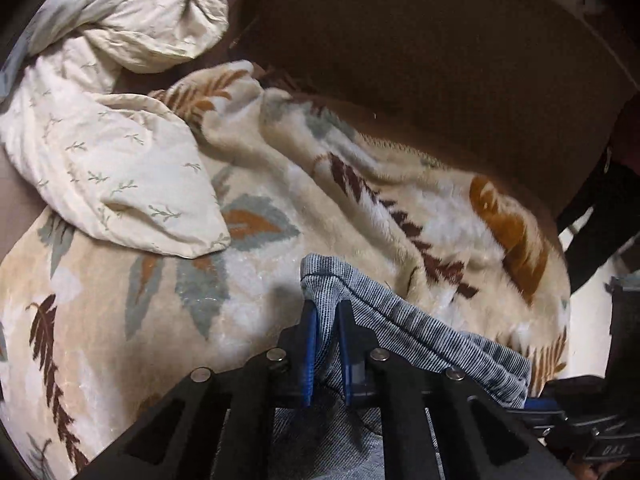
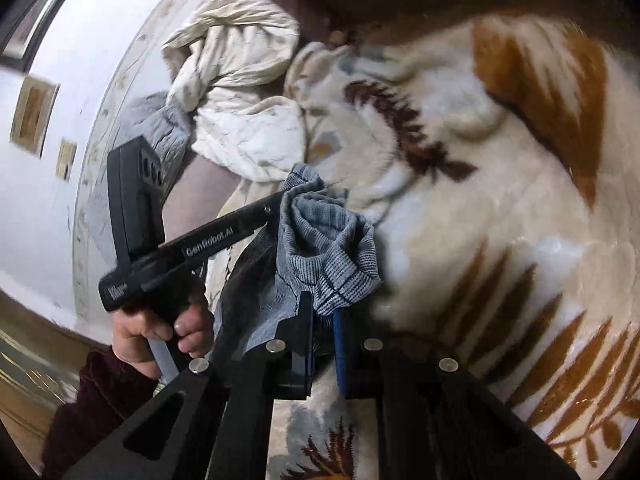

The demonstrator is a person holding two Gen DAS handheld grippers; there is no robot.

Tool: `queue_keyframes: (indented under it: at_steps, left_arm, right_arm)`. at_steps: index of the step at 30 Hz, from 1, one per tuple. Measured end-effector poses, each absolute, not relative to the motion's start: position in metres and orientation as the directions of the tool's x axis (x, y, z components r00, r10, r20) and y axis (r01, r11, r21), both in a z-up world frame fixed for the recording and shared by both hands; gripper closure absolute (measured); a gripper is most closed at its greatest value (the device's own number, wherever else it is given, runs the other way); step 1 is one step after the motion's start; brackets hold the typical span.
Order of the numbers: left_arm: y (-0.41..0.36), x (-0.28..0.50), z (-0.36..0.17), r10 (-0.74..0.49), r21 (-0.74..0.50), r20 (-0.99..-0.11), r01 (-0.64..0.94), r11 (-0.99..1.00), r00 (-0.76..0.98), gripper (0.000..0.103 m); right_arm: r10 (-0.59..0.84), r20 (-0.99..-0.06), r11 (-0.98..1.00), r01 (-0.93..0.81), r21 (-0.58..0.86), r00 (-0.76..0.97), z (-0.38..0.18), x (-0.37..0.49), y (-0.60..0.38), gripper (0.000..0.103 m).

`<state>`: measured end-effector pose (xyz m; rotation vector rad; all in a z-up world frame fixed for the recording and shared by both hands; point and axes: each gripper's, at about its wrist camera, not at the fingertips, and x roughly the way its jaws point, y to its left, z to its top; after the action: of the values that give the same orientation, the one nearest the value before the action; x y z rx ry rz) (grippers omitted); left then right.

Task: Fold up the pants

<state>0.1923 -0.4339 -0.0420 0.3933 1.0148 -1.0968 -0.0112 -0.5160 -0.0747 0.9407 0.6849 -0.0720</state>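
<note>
Between the closed blue fingers of the left gripper (image 1: 326,320) and the right gripper (image 2: 324,312), the grey pants (image 1: 400,328) are pinched above the leaf-patterned blanket (image 1: 120,300); both edges are best lifted evenly.

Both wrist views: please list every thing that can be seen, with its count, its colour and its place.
pants: one, grey-blue striped knit, lifted above the blanket, edge pinched by both grippers.
blanket: one, cream plush with brown, orange and grey leaves, spread beneath the pants.
quilt: one, off-white with small sprigs, bunched at the blanket's far left.
headboard: one, dark brown, behind the blanket.
left gripper: one, black with blue pads, jaws closed on the pants.
right gripper: one, black with blue pads, jaws closed on the pants.
hand: one, dark red sleeve, holding the left gripper's handle.
</note>
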Motion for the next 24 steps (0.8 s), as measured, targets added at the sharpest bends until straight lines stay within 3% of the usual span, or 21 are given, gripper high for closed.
queue_keyframes:
  at_steps: [8,13,17,22,23,24]
  left_arm:
    - [-0.440,0.194,-0.053,-0.539,-0.211,-0.837,0.857,0.470,0.090,0.092]
    - [-0.462,0.199,-0.074,-0.448,-0.191,-0.892,0.850,0.490,0.058,0.084]
    - [-0.469,0.196,-0.077,-0.423,-0.137,-0.902,0.867,0.478,0.091,0.055]
    - [-0.470,0.199,-0.086,-0.432,-0.173,-0.900,0.866,0.469,0.055,0.057]
    - [-0.470,0.197,-0.086,-0.435,-0.164,-0.898,0.871,0.463,0.062,0.062]
    - [-0.469,0.196,-0.086,-0.443,-0.167,-0.894,0.876,0.453,0.059,0.073]
  right_arm:
    - [0.232,-0.601,0.586,0.384,0.714,0.765,-0.086,-0.010,-0.520,0.094]
    - [0.279,-0.611,0.476,0.445,0.758,0.741,-0.108,-0.014,-0.538,0.091]
    - [0.295,-0.606,0.442,0.457,0.772,0.738,-0.113,-0.017,-0.544,0.085]
    - [0.264,-0.615,0.460,0.464,0.758,0.743,-0.115,-0.009,-0.541,0.081]
    - [0.260,-0.613,0.462,0.461,0.757,0.746,-0.116,-0.006,-0.541,0.081]
    - [0.252,-0.607,0.470,0.453,0.758,0.754,-0.117,-0.003,-0.540,0.081]
